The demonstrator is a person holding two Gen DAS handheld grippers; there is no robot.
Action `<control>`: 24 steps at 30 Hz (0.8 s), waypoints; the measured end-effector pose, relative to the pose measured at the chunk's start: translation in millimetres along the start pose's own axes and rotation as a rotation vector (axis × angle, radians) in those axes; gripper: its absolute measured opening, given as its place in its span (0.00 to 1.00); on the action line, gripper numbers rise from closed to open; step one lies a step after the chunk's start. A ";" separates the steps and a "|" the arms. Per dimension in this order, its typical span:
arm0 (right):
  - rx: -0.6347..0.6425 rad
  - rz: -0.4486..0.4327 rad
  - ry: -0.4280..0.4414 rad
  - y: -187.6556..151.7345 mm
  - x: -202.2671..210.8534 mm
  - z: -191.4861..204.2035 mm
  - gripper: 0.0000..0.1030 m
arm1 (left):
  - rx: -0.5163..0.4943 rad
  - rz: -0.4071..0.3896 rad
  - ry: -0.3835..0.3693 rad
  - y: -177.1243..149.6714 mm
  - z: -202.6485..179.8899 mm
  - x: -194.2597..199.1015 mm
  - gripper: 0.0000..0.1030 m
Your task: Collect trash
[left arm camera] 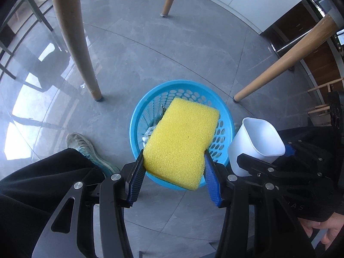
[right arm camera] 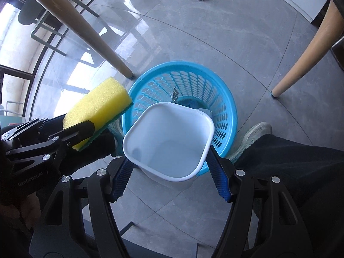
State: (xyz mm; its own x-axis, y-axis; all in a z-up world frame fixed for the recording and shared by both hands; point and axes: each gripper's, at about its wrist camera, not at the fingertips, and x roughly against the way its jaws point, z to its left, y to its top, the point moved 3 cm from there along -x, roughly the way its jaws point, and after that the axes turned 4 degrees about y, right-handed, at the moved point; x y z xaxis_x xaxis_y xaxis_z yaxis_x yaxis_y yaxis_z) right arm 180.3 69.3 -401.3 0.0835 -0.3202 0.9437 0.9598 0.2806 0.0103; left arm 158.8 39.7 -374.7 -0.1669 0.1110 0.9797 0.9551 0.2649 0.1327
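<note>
1. Your left gripper (left arm camera: pixel 173 173) points down at the round blue plastic perforated basket (left arm camera: pixel 223 107), its blue-padded fingers (left arm camera: pixel 135 181) closed on the near end of a yellow rectangular foam sponge (left arm camera: pixel 182 142) that has a green scouring layer on its underside.
2. You hold that sponge directly above the basket's opening, tilted, with its far end reaching over the basket's middle.
3. Your right gripper (right arm camera: pixel 172 172) is also angled down over the basket's near rim, its fingers (right arm camera: pixel 219 178) clamped on the two sides of a white, square-mouthed plastic cup (right arm camera: pixel 169 139).
4. The cup's open mouth faces the right wrist camera, and its inside looks bare.
5. The two grippers sit just beside each other above the basket, the sponge to the left of the cup.
6. The basket stands on the grey tiled floor (left arm camera: pixel 150 49) between pale wooden furniture legs (left arm camera: pixel 75 34), and crumpled shiny scraps (left arm camera: pixel 150 132) lie in its bottom.
7. Your light sneaker (left arm camera: pixel 86 148) rests on the floor just left of the basket.
</note>
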 end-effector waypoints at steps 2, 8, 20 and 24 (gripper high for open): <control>-0.020 0.023 0.008 2.2 -9.6 -4.2 0.61 | 0.009 0.019 0.005 2.4 2.4 -7.9 0.49; -0.057 0.052 0.027 10.7 -27.5 -14.7 0.61 | 0.022 0.061 0.023 14.8 9.8 -30.0 0.49; -0.096 0.029 0.013 21.1 -32.6 -25.7 0.74 | 0.130 0.015 -0.059 32.2 17.9 -32.0 0.76; -0.100 0.029 0.000 19.6 -32.0 -27.6 0.74 | 0.147 0.026 -0.047 30.8 21.3 -33.4 0.74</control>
State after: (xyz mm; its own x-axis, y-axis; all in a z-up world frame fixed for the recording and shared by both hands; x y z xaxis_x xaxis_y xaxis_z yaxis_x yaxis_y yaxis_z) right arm 203.8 60.0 -440.5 0.1118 -0.3134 0.9430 0.9789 0.1983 -0.0502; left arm 188.6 64.5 -406.6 -0.1573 0.1631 0.9740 0.9135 0.3988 0.0808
